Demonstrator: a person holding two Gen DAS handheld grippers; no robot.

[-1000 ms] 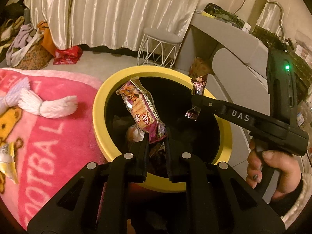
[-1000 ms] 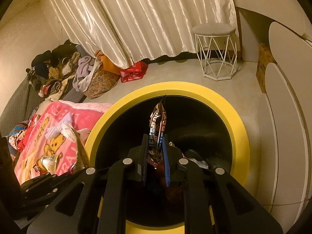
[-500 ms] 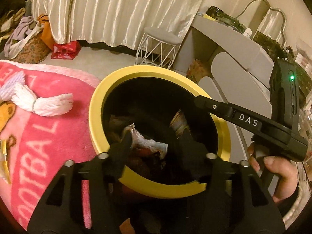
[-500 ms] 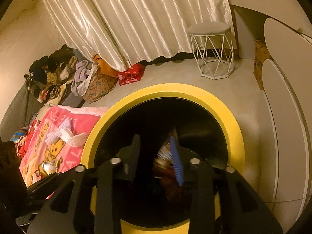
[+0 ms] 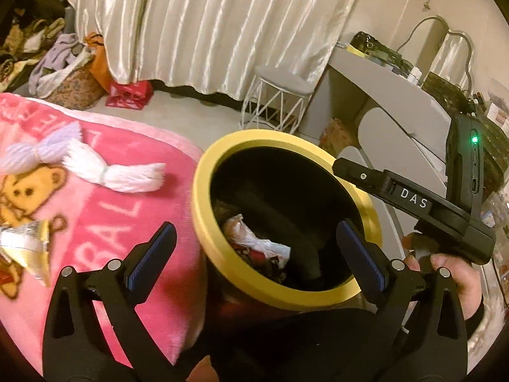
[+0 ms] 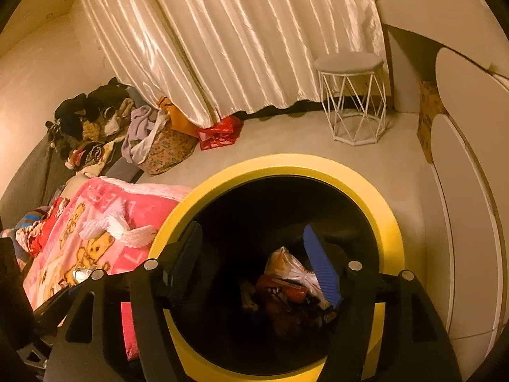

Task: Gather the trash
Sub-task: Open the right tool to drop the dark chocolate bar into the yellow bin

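Trash bin (image 5: 203, 187) stands upright, mouth up; left tongs (image 5: 254, 251) and right tongs (image 6: 254, 254) released, empty.

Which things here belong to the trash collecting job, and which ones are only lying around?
Belongs to the job:
- yellow-rimmed bin
- wrappers inside it
- foil wrapper on the pink blanket
- left gripper and right gripper, both open

Just lying about:
- white yarn tassel
- wire stool
- red bag
- clothes pile
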